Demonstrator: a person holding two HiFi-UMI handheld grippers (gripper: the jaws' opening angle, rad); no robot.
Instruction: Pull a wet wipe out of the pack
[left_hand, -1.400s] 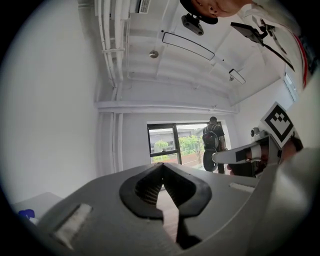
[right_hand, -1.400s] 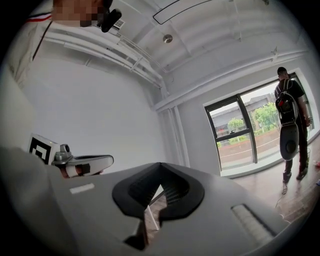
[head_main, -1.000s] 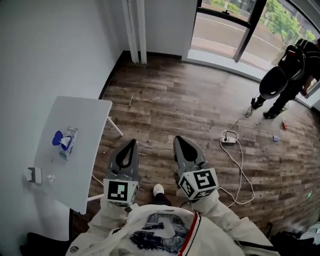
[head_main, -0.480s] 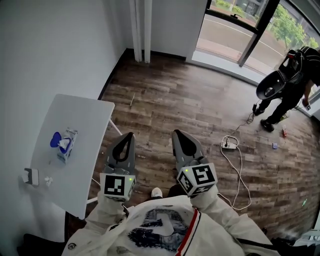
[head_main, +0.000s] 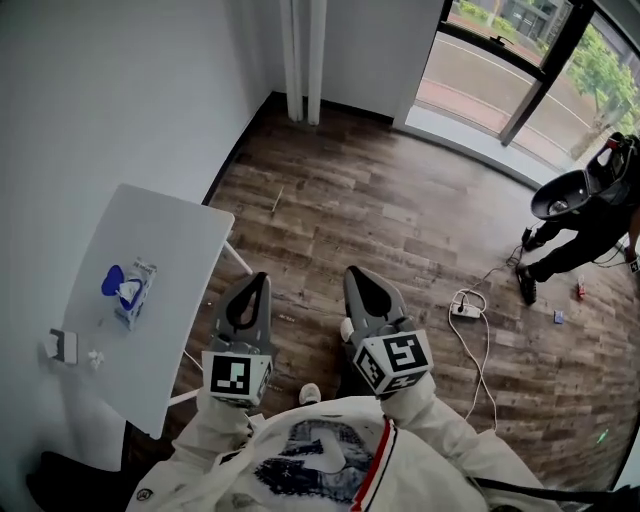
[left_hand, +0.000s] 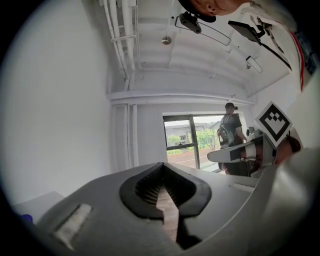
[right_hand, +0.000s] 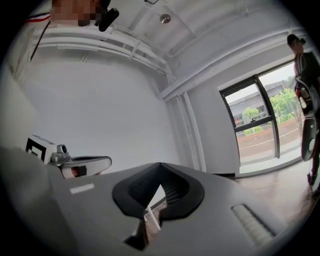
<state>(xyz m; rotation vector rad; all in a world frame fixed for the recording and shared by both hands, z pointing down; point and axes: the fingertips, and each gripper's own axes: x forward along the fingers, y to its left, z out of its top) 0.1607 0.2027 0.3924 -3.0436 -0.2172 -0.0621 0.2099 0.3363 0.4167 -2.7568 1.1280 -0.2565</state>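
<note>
Holding both tongs pinched together, nothing between them: left tongs and right tongs side by side, level, before my chest, above dark wood plank floor. Over last second I carried both along; white rectangular tabletop now looms slightly larger at my left. White-and-blue soft wet wipe pack, blue lid flipped up, lies on it, well apart from left tongs. My read: approach only, pull not begun; must turn left, open tongs.

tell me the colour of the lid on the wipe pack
The lid is blue; clearest in the head view.
</note>
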